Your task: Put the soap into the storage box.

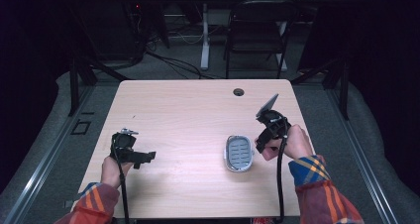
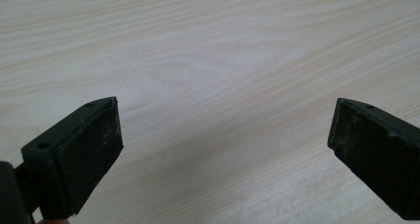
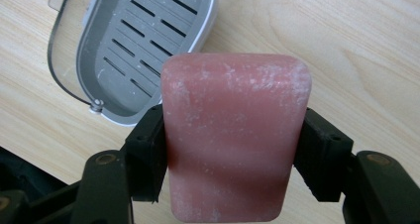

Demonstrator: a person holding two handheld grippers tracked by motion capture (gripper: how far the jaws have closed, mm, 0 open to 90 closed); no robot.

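- so far, the right tongs (image 3: 233,149) clamp the pink soap bar (image 3: 235,135), held just right of the open soap dish (image 1: 238,152).
- left: setting it on the slotted tray.
- left tongs (image 2: 223,149) gape over bare surface (image 2: 213,60).

A dark curtained lab: bare wooden table (image 1: 198,115), folding chair (image 1: 257,33), floor cables (image 1: 173,63).

wood table (image 1: 188,110) w/ soap dish (image 1: 238,152) on it

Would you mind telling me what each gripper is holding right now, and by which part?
The right gripper clamps a pink soap bar across its two long sides, near its lower half. The left gripper holds nothing; its jaws stand open over the table.
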